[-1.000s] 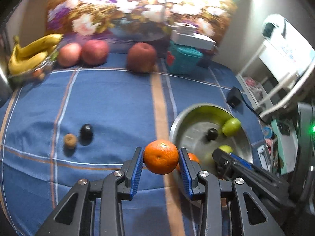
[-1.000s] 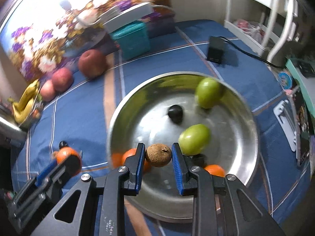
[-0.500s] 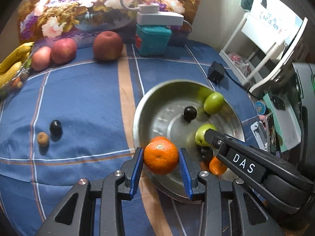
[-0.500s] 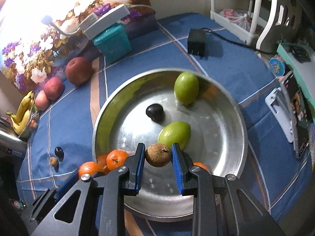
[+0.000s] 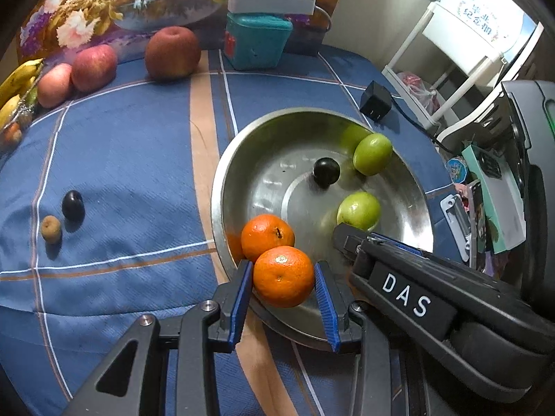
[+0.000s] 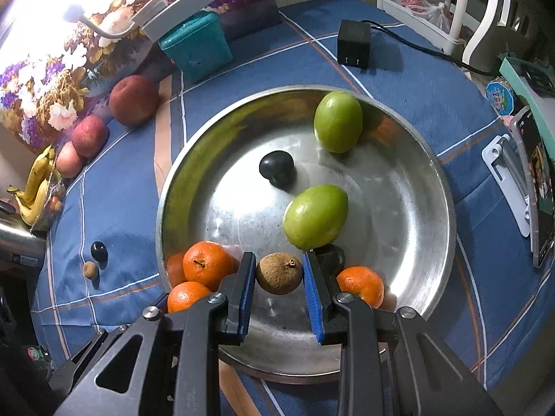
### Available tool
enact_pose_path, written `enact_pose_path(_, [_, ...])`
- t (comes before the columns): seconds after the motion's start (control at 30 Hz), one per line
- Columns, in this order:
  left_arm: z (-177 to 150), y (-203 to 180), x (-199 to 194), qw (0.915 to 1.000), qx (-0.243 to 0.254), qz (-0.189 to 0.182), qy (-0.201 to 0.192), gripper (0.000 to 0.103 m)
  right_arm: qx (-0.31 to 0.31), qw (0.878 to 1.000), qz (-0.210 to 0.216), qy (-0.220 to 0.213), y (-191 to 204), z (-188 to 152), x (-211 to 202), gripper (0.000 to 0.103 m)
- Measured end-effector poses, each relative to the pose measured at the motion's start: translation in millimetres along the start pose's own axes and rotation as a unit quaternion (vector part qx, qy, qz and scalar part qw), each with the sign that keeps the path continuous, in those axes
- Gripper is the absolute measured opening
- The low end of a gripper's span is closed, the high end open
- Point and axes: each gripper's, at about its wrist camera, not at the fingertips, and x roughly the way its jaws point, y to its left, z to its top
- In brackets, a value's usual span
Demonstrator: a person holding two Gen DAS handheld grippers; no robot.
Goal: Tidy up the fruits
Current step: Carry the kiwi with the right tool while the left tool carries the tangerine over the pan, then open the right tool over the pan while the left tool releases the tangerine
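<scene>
My left gripper (image 5: 282,267) is shut on an orange (image 5: 282,277), held over the near rim of the steel bowl (image 5: 222,180). A second orange (image 5: 267,237) lies just behind it inside the bowl. My right gripper (image 6: 277,260) is shut on a small brown fruit (image 6: 279,274) low over the bowl's near side (image 6: 447,208). In the bowl lie two green fruits (image 6: 338,121) (image 6: 315,216), a dark plum (image 6: 277,168), another dark fruit (image 6: 329,254) partly hidden by my finger, and oranges (image 6: 207,265) (image 6: 360,284).
On the blue checked cloth left of the bowl lie a dark plum (image 5: 73,205) and a small brown fruit (image 5: 51,229). Three apples (image 5: 172,53), bananas (image 5: 17,79) and a teal box (image 5: 256,46) line the back. A black adapter (image 5: 375,100) sits behind the bowl.
The left gripper has carried its orange rightward from above the cloth to the bowl's near rim. The right gripper, still holding the brown fruit, has come lower and closer over the bowl.
</scene>
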Motion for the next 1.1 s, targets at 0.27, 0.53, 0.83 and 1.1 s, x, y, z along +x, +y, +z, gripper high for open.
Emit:
enact_pose_path(0.27, [-1,-3,4,1.0000,0.004,0.002,0.005,0.040,0.001,1.000,-0.003,0.010,0,0,5,0.030])
enact_pose_path(0.53, [0,-5,4,1.0000,0.006,0.003,0.007,0.041,0.001,1.000,-0.002,0.004,2,0,2,0.030])
enact_pose_path(0.83, [0,-3,1,1.0000,-0.001,0.009,0.004,0.048,0.003,1.000,-0.005,-0.001,1,1,-2,0.030])
enact_pose_path(1.1, [3,13,-5,0.9993,-0.030,0.020,0.002,0.048,0.004,1.000,-0.006,-0.005,0,2,-4,0.030])
